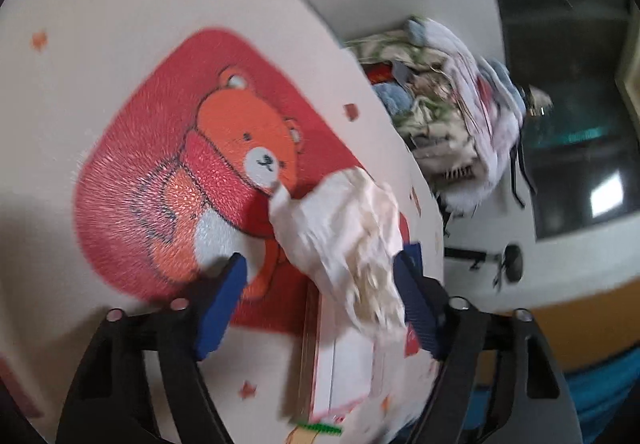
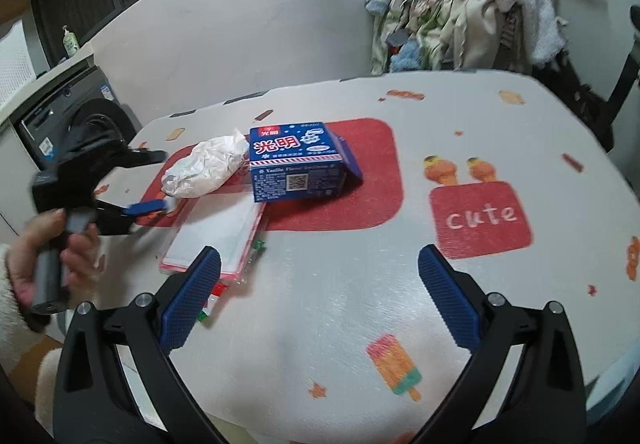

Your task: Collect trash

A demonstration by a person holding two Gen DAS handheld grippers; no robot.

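On the red rounded patch of the printed white tablecloth (image 2: 340, 284), a crumpled white paper wad (image 2: 206, 169) lies just left of, and touching, a glossy blue cardboard ice-cream box (image 2: 298, 163) with its side flap open. Just in front of the box lies a flat white card packet with a red border (image 2: 218, 240), slightly under the box's corner. The left gripper (image 1: 320, 280) straddles the wrinkled, creased wad: its ribbed blue pads stand on either side, the right one against the paper, the left one apart from it, so nothing is clamped. A hand (image 2: 44, 256) in a fleecy white sleeve holds that tool. The right gripper (image 2: 320, 296) hangs over bare cloth nearer than the box, jaws spread wide and empty.
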